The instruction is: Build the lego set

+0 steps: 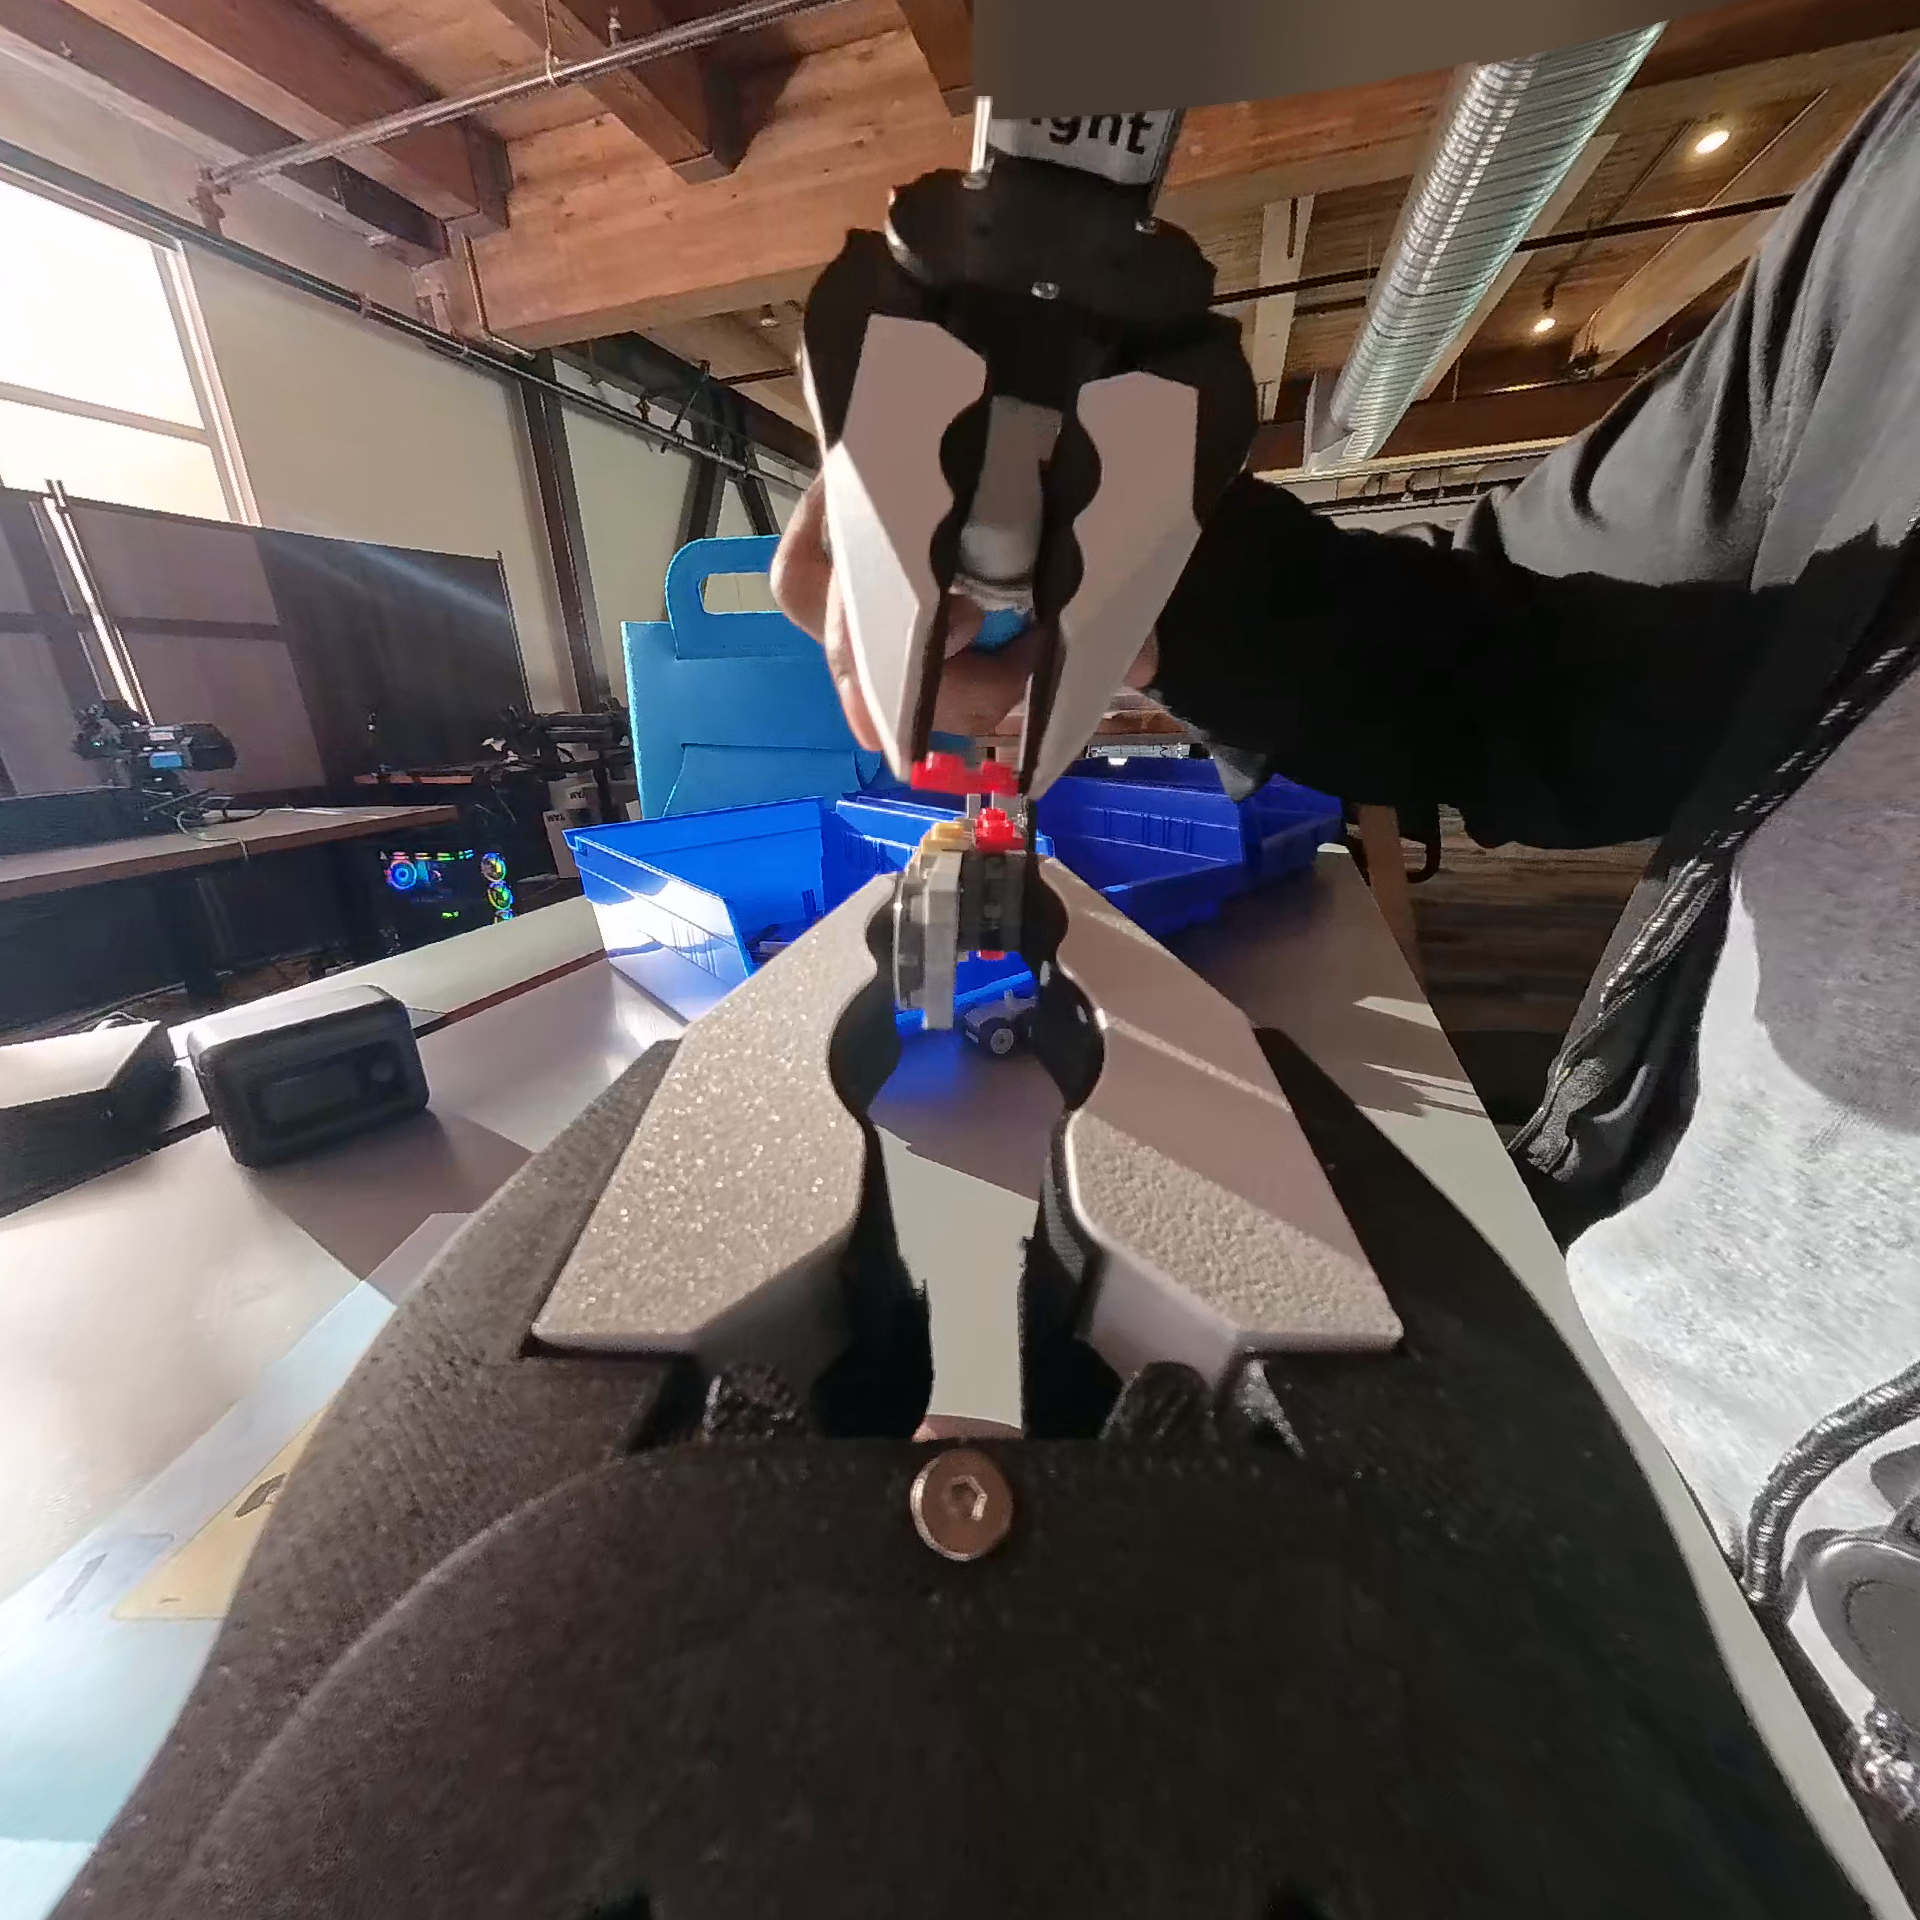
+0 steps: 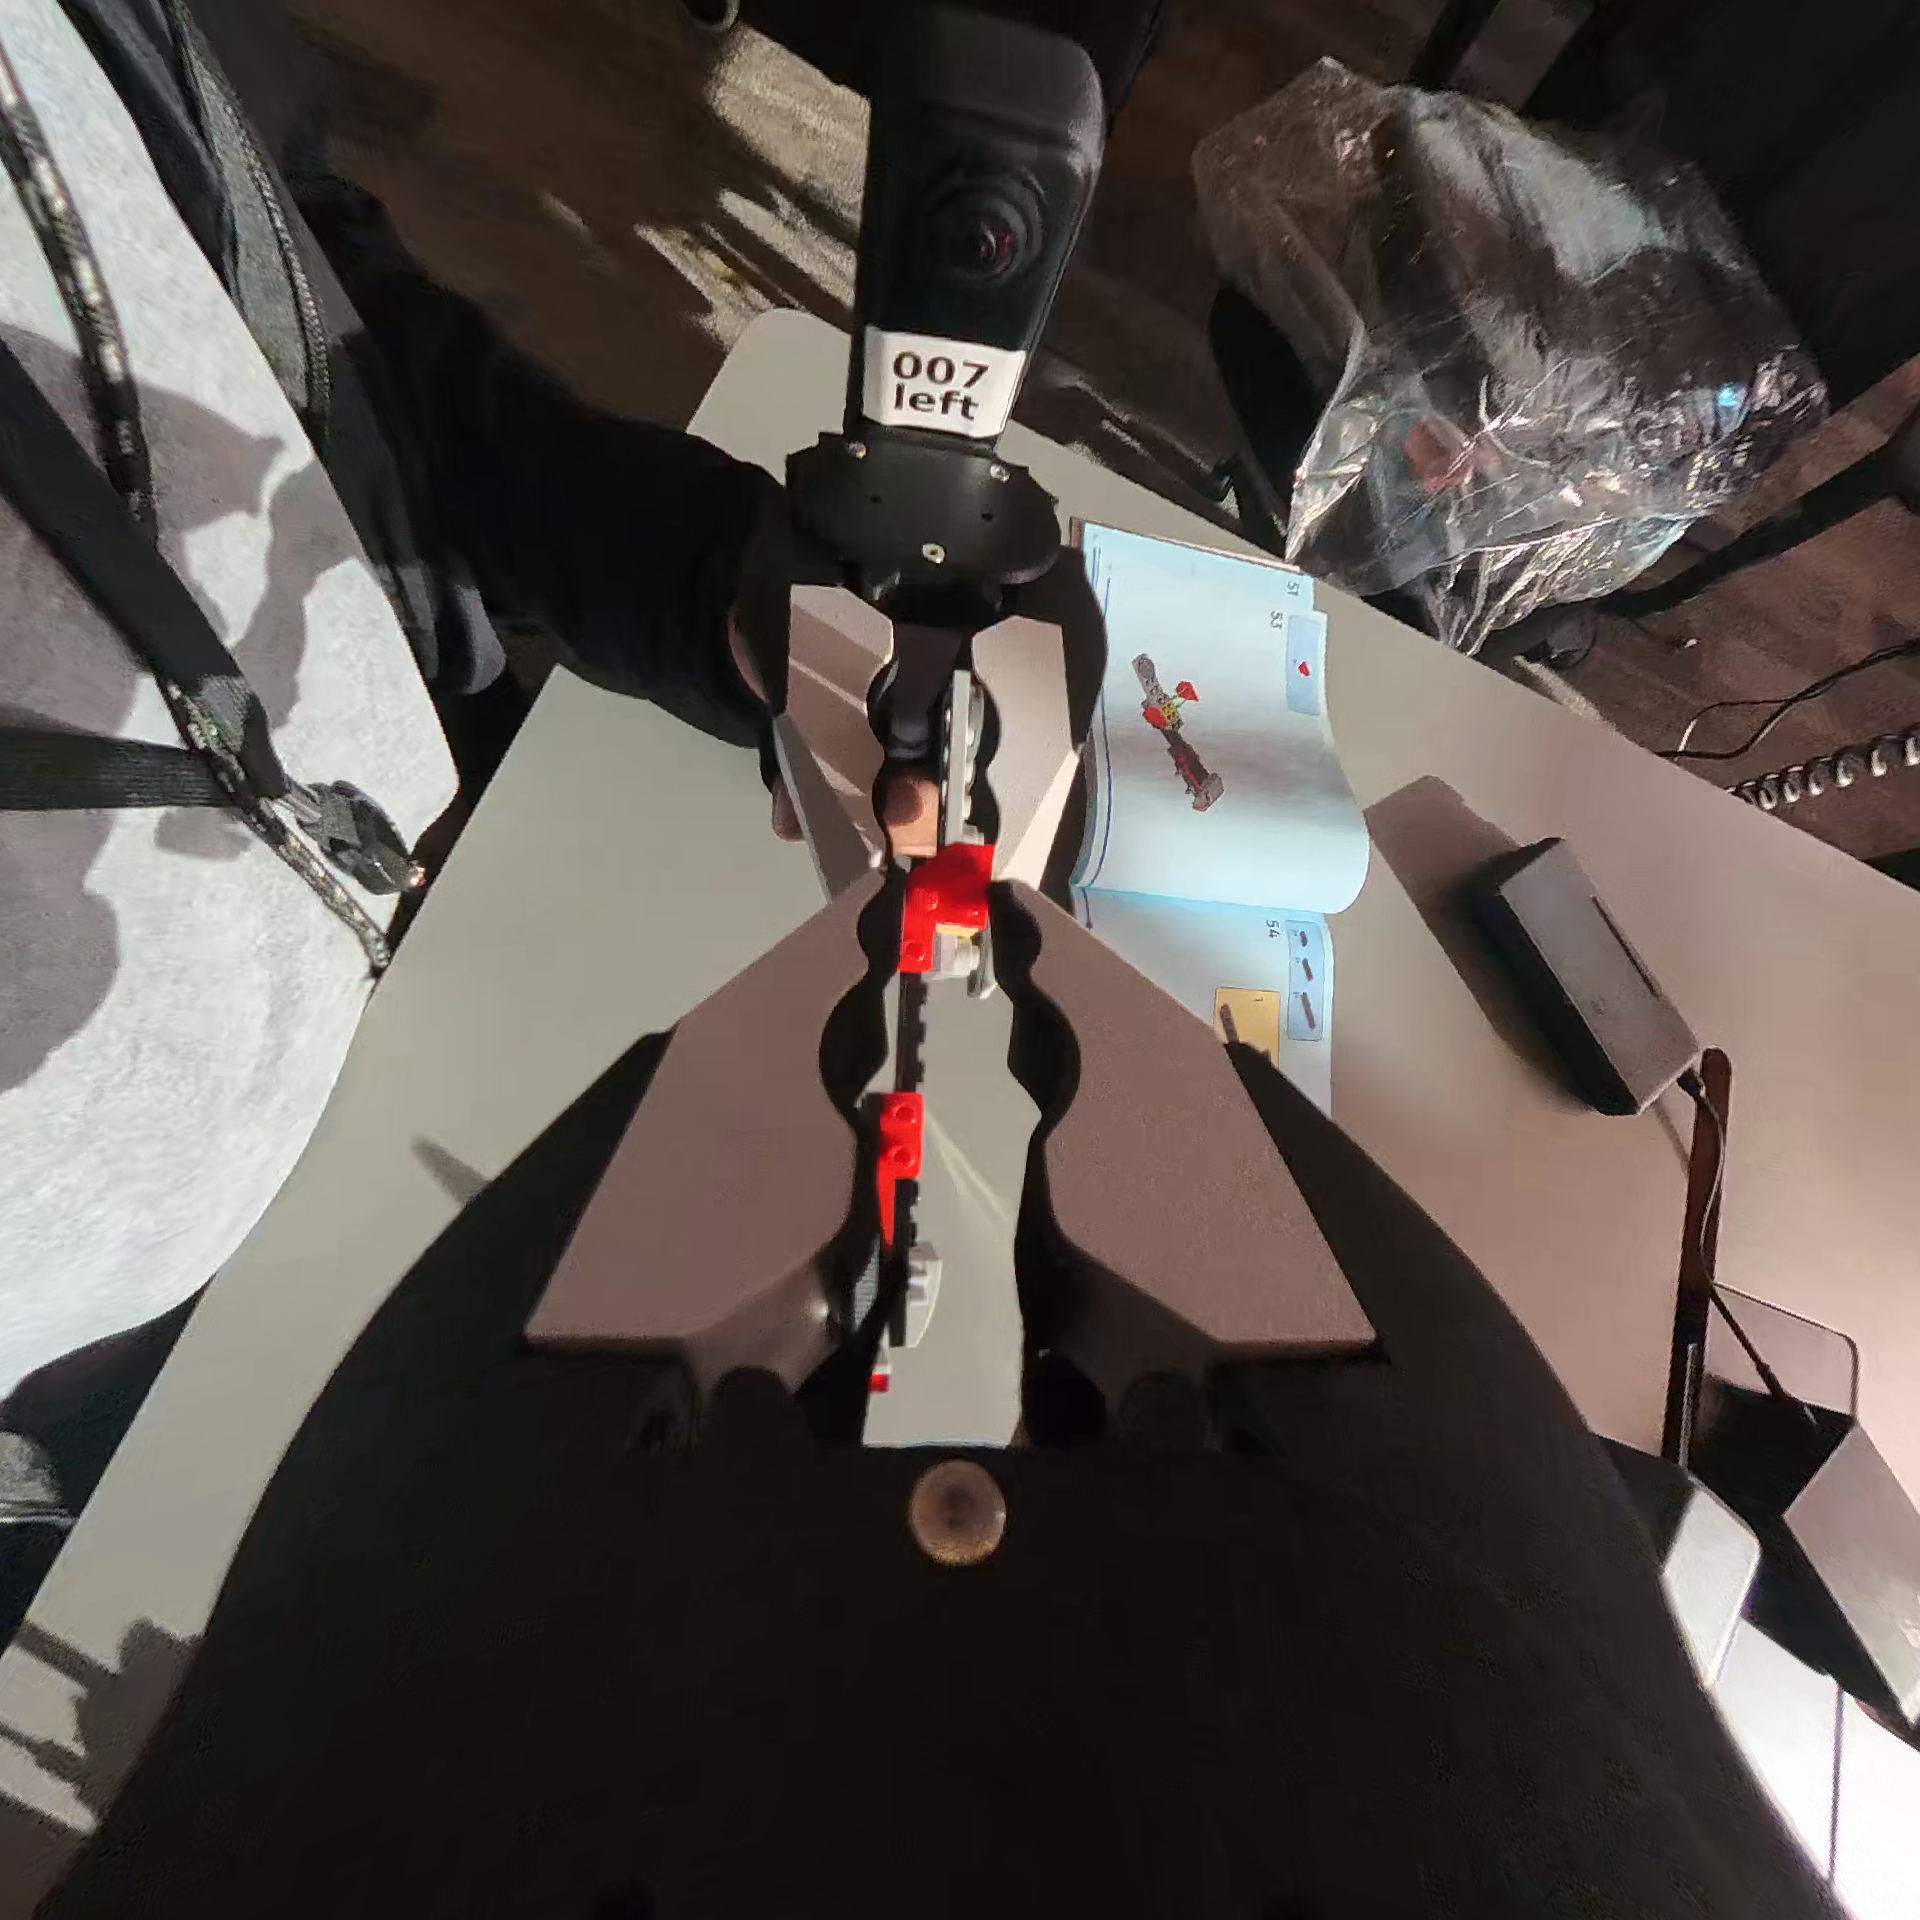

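My left gripper (image 1: 966, 883) is shut on a long grey, black and red lego assembly (image 1: 951, 914) and holds it above the white table (image 1: 520, 1039). My right gripper (image 1: 966, 779) comes down from above and is shut on a small red plate (image 1: 961, 774), just over the assembly's top end. In the right wrist view my right gripper (image 2: 940, 894) holds the red plate (image 2: 945, 883) against the assembly (image 2: 899, 1143), which runs back between my fingers. The left gripper (image 2: 935, 857) faces it and grips the assembly's far grey end.
Blue bins (image 1: 727, 883) and a blue felt bag (image 1: 727, 665) stand behind. A small wheeled lego part (image 1: 1003, 1029) lies on the table. A black device (image 1: 307, 1070) sits to the left. The open instruction booklet (image 2: 1216, 727) and a black box (image 2: 1579, 977) lie on the table (image 2: 582, 935). Less than 4 cm separates the two grippers' tips.
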A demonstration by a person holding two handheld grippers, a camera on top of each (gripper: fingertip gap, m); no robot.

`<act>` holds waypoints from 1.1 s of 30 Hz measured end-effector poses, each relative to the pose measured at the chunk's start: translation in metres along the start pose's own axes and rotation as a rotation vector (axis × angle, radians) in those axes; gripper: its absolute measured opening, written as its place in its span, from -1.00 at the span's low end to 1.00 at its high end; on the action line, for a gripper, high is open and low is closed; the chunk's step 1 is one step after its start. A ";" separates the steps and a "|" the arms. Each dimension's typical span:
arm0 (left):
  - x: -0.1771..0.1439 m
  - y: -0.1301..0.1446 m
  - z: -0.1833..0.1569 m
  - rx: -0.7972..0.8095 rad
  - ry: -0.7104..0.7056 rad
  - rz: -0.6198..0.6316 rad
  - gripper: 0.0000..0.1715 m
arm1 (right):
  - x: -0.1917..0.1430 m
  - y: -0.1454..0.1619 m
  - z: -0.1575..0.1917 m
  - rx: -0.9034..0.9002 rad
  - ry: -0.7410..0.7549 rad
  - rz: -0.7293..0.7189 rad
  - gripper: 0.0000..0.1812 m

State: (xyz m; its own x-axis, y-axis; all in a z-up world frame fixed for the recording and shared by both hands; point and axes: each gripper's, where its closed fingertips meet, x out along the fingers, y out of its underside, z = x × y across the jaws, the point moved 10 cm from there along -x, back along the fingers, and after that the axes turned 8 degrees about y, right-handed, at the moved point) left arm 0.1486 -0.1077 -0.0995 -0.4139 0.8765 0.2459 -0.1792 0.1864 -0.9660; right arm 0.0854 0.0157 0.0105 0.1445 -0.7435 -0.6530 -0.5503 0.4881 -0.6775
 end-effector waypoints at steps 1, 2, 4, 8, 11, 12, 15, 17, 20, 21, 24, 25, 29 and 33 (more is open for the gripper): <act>0.000 0.000 0.000 -0.002 0.002 -0.001 -0.76 | 0.001 0.000 -0.001 0.001 -0.011 0.010 -0.80; 0.000 0.000 0.000 -0.005 0.005 -0.004 -0.76 | 0.002 0.000 -0.001 0.003 -0.021 0.015 -0.80; 0.000 -0.001 0.000 -0.012 0.009 -0.010 -0.77 | 0.003 0.000 -0.002 0.011 -0.036 0.021 -0.80; 0.000 -0.001 0.000 -0.024 0.014 -0.018 -0.77 | 0.003 -0.001 -0.002 0.022 -0.056 0.025 -0.80; 0.000 -0.001 0.000 -0.027 0.018 -0.017 -0.77 | 0.004 -0.001 -0.003 0.027 -0.062 0.029 -0.80; 0.000 -0.001 0.000 -0.029 0.018 -0.018 -0.77 | 0.004 -0.001 -0.003 0.028 -0.065 0.032 -0.80; 0.000 -0.001 0.000 -0.036 0.020 -0.030 -0.77 | 0.005 -0.001 -0.003 0.021 -0.069 0.037 -0.80; -0.001 -0.001 0.001 -0.045 0.021 -0.037 -0.76 | 0.006 -0.002 -0.004 0.019 -0.066 0.036 -0.80; -0.001 -0.002 0.001 -0.056 0.021 -0.049 -0.76 | 0.006 -0.003 -0.006 0.023 -0.061 0.030 -0.78; -0.001 -0.002 0.002 -0.062 0.022 -0.052 -0.76 | 0.006 -0.003 -0.006 0.023 -0.056 0.029 -0.77; -0.003 -0.002 0.004 -0.088 0.016 -0.066 -0.76 | 0.005 -0.004 -0.007 0.019 -0.025 0.020 -0.64; -0.003 -0.002 0.005 -0.101 0.011 -0.074 -0.76 | 0.004 -0.004 -0.006 0.012 -0.003 0.010 -0.61; -0.010 0.000 0.014 -0.167 -0.056 -0.103 -0.76 | -0.003 -0.002 0.004 -0.052 0.224 -0.072 -0.48; -0.014 0.001 0.020 -0.210 -0.113 -0.124 -0.77 | 0.004 0.012 0.029 -0.232 0.576 -0.077 -0.43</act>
State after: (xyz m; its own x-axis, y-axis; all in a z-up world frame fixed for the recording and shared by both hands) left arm 0.1365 -0.1291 -0.1020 -0.4996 0.7881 0.3596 -0.0505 0.3880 -0.9203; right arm 0.1030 0.0321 -0.0102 -0.2406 -0.9311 -0.2742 -0.7294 0.3598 -0.5818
